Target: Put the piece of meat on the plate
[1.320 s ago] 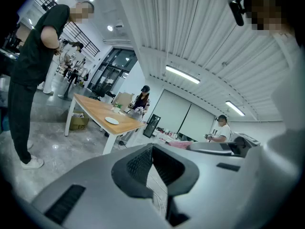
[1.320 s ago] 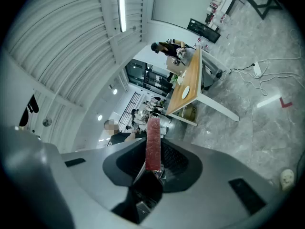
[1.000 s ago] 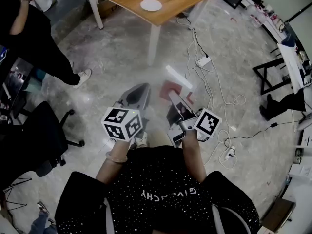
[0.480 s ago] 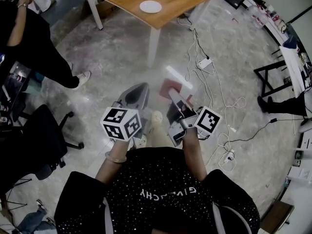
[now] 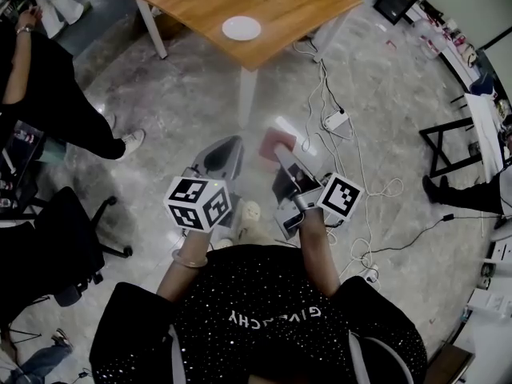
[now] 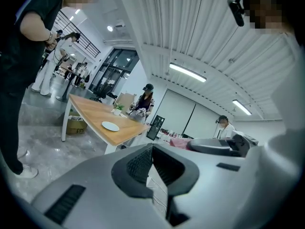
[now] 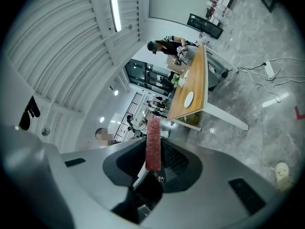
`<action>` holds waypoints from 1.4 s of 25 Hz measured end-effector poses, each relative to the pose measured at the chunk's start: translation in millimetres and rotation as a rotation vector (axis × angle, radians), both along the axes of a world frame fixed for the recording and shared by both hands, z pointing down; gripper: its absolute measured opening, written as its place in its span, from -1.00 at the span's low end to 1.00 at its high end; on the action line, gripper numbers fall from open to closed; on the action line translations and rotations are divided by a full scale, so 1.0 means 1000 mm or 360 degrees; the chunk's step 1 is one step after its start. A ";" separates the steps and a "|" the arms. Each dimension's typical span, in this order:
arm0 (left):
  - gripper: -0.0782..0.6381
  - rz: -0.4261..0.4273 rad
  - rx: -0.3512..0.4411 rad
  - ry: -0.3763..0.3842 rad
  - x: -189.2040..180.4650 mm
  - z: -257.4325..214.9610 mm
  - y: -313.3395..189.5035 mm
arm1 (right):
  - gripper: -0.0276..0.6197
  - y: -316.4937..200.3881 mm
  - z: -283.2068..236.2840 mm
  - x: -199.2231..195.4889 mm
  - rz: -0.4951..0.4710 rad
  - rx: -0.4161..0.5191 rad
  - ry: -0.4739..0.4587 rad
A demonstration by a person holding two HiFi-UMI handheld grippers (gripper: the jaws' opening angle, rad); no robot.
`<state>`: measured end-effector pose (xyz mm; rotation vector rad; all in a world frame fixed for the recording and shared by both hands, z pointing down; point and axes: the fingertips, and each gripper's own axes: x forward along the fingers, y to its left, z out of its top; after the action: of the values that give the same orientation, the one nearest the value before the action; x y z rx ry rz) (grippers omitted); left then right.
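Both forearms extend forward from the torso, roughly parallel, with the grippers held over the bare floor and pointing toward the wooden table (image 5: 276,6).

The left forearm (image 5: 182,277) carries a bracelet (image 5: 190,259) at the wrist. The left gripper (image 5: 230,146) points ahead and slightly down. In the left gripper view its pads meet at the tips, with nothing between them (image 6: 152,149).

The right forearm (image 5: 320,254) carries the right gripper (image 5: 282,154), which points level. It is rolled onto its side, so the floor fills the right of its own view and the ceiling the left. Its jaws are clamped on the piece of meat (image 7: 153,142). This is a thin red slab held on edge between the pads and projecting past the fingertips. In the head view the meat (image 5: 276,142) shows just beyond the jaw tips.

The white plate (image 5: 241,28) lies on the table near its front corner, well apart from both grippers. A bystander in black (image 5: 48,94) stands at the left. A power strip (image 5: 336,121) and cables lie on the floor to the right.
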<state>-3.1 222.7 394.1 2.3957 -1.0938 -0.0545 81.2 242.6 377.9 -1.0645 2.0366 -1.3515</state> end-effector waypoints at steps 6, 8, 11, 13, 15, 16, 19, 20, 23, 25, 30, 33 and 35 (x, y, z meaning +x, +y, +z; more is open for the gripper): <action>-0.75 -0.0048 -0.0012 -0.0007 0.023 0.004 -0.038 | -0.61 -0.040 0.002 0.025 -0.0043 0.0003 -0.0008; -0.76 -0.0068 -0.0014 -0.0005 0.029 0.005 -0.049 | -0.61 -0.051 0.003 0.030 -0.0063 0.0002 -0.0010; -0.76 -0.0093 -0.0009 -0.0008 0.039 0.007 -0.063 | -0.61 -0.066 0.004 0.039 -0.0096 0.0005 -0.0013; -0.75 -0.0107 -0.0002 -0.0012 0.046 0.005 -0.070 | -0.61 -0.073 0.003 0.045 -0.0110 0.0008 -0.0019; -0.75 -0.0118 0.0001 -0.0015 0.050 0.004 -0.074 | -0.61 -0.080 0.003 0.050 -0.0119 0.0005 -0.0025; -0.75 -0.0125 0.0000 -0.0016 0.052 0.003 -0.076 | -0.61 -0.082 0.003 0.052 -0.0123 0.0004 -0.0025; -0.75 -0.0151 -0.0012 -0.0016 0.052 0.005 -0.079 | -0.61 -0.086 0.004 0.055 -0.0135 -0.0005 -0.0028; -0.75 -0.0159 -0.0017 -0.0016 0.052 0.006 -0.080 | -0.61 -0.087 0.005 0.055 -0.0140 -0.0009 -0.0026; -0.76 -0.0179 -0.0028 -0.0020 0.051 0.010 -0.081 | -0.61 -0.089 0.011 0.056 -0.0153 -0.0026 -0.0029; -0.75 -0.0187 -0.0038 -0.0025 0.050 0.012 -0.084 | -0.61 -0.092 0.013 0.055 -0.0160 -0.0037 -0.0040; -0.75 -0.0191 -0.0046 -0.0023 0.049 0.015 -0.102 | -0.61 -0.110 0.015 0.053 -0.0165 -0.0045 -0.0040; -0.75 -0.0184 -0.0048 -0.0022 0.049 0.017 -0.120 | -0.61 -0.126 0.016 0.052 -0.0159 -0.0046 -0.0040; -0.76 -0.0178 -0.0052 -0.0019 0.050 0.018 -0.135 | -0.61 -0.141 0.017 0.053 -0.0153 -0.0052 -0.0036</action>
<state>47.2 87.2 411.7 2.3069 -1.2241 -0.0602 134.6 101.8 395.2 -0.9716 2.0798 -1.4429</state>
